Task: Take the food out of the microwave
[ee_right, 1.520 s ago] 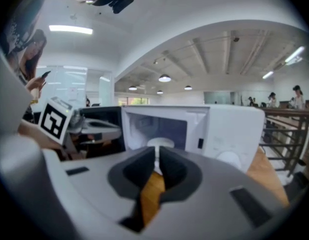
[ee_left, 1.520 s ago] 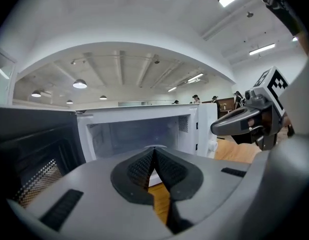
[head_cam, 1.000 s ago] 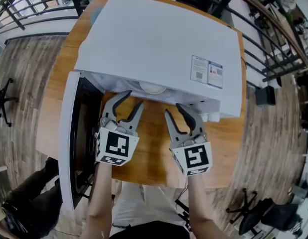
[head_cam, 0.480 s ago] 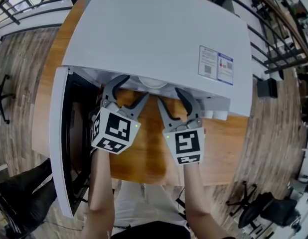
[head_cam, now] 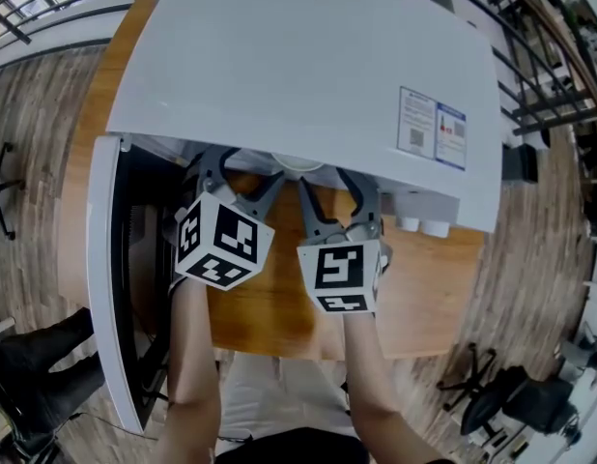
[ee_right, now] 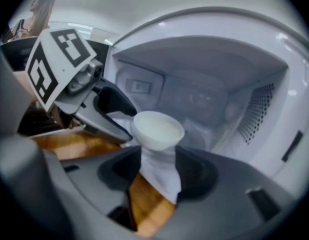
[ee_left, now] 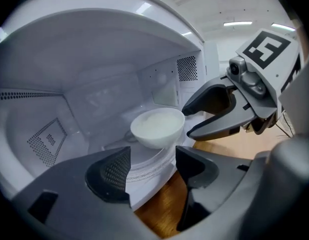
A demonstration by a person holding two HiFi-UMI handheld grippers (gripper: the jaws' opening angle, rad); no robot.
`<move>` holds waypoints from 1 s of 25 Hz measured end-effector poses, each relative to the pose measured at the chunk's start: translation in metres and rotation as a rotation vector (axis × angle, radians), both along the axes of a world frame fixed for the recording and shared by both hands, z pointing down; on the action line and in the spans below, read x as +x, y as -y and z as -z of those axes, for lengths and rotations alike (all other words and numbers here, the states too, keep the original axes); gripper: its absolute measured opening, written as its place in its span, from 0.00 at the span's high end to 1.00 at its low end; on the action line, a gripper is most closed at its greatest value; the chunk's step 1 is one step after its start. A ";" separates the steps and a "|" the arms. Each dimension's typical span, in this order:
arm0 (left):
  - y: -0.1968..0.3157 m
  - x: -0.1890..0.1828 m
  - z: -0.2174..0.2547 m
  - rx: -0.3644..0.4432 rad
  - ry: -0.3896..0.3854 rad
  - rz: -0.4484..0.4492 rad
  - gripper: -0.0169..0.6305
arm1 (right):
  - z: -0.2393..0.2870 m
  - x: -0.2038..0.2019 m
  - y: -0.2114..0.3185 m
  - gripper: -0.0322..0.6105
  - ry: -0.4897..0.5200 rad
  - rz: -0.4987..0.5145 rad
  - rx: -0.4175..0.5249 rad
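Grippers point(head_cam: 242, 177) point(head_cam: 332, 188) nearer upright bowl point(ee_left: 157, 128), rim up

my left gripper point(head_cam: 242, 167) and right gripper point(head_cam: 326, 182) are dark grey, with curved fingers point(ee_left: 214, 96) and mesh-textured pads point(ee_left: 113, 168). behind the fingers each bears a white cube point(head_cam: 221, 240) printed with black square markers. i wear a pale garment point(head_cam: 279, 394).

Head view steeply above microwave point(head_cam: 298, 75); both gripper views close, into its cavity.
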State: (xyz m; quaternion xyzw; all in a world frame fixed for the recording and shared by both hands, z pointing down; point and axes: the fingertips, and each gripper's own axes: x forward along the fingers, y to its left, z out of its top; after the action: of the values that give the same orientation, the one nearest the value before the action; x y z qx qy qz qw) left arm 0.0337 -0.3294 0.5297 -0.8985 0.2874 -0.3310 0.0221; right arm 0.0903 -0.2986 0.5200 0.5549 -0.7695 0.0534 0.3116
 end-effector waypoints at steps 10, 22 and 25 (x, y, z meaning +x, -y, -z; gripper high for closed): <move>0.002 0.014 -0.001 -0.046 -0.034 -0.075 0.51 | 0.000 -0.003 0.008 0.62 0.000 -0.031 -0.040; -0.004 0.015 0.009 -0.101 -0.174 -0.060 0.56 | 0.001 0.000 0.009 0.62 0.063 -0.037 -0.014; -0.005 0.015 0.006 -0.104 -0.167 -0.039 0.57 | 0.001 0.000 0.008 0.62 0.049 -0.039 -0.003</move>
State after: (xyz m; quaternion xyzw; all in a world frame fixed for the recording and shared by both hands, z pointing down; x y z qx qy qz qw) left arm 0.0488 -0.3246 0.5236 -0.9283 0.2532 -0.2690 -0.0421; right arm 0.0908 -0.3070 0.5191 0.5677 -0.7659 0.0741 0.2925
